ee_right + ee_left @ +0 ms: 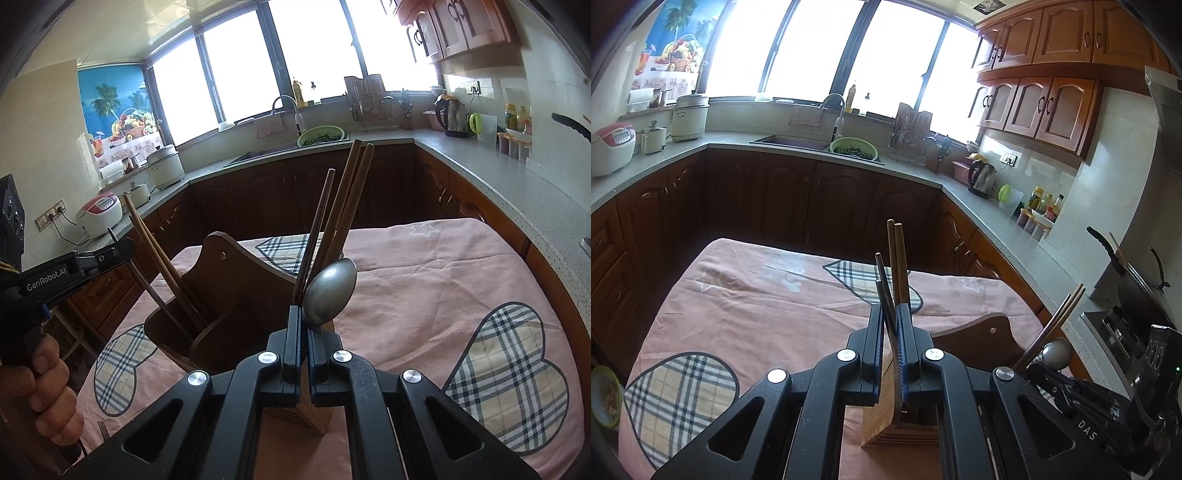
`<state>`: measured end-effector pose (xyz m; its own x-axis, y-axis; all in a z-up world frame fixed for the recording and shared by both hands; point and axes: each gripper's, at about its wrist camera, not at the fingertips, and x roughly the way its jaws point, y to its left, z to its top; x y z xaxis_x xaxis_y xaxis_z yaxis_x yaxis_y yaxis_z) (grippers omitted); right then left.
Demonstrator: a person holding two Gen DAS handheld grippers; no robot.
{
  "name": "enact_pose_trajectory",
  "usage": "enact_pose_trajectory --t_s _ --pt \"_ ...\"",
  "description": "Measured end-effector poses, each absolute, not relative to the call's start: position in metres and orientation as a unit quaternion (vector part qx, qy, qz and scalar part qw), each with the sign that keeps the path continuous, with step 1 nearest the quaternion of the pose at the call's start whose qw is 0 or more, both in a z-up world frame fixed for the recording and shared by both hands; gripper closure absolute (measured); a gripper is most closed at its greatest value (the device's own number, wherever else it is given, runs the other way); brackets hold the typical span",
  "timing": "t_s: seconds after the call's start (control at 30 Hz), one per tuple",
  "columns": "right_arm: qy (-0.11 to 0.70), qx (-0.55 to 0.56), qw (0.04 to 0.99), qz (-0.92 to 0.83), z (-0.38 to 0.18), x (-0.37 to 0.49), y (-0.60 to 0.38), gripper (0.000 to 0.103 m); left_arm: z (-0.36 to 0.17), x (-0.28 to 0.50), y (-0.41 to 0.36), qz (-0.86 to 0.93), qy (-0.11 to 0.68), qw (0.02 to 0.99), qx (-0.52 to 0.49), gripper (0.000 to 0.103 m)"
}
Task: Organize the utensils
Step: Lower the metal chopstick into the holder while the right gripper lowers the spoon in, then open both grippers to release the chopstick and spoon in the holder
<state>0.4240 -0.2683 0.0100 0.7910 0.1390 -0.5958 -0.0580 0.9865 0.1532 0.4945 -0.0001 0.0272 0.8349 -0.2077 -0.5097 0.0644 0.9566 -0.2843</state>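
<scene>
Steel spoon (330,291) between right gripper (303,317)

Surface: a table (461,258) standing in the middle of the kitchen.
Covering: a pink cloth (757,295) spread over the whole top, creased, printed with plaid hearts (506,376) and pale stars (423,229).
On the cloth, centre: a dark wooden utensil holder (236,295) with a tall curved back, standing upright.
Beside it: a lighter wooden block (882,417), slotted at its base, just next to the holder; whether the two touch is hard to tell.
At the left edge: a small bowl (604,398), possibly on the table, only partly seen.
</scene>
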Motion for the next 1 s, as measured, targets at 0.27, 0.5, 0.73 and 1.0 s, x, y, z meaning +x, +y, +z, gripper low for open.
enact_pose_trajectory --t_s 0.27,0.5,0.73,1.0 --pt "0.322 0.072 0.942 0.057 0.011 0.425 -0.270 0.096 0.030 0.495 0.000 -0.071 0.282 0.948 -0.132 0.095" --pt "0.315 0.077 0.945 0.052 0.015 0.421 -0.272 0.090 0.034 0.485 0.001 -0.070 0.274 0.950 -0.132 0.081" --pt "0.311 0.083 0.946 0.046 0.016 0.415 -0.276 0.077 0.035 0.476 0.003 -0.067 0.272 0.951 -0.131 0.067" --pt "0.303 0.092 0.948 0.041 0.018 0.408 -0.280 0.039 0.034 0.463 0.010 -0.050 0.273 0.951 -0.138 0.027"
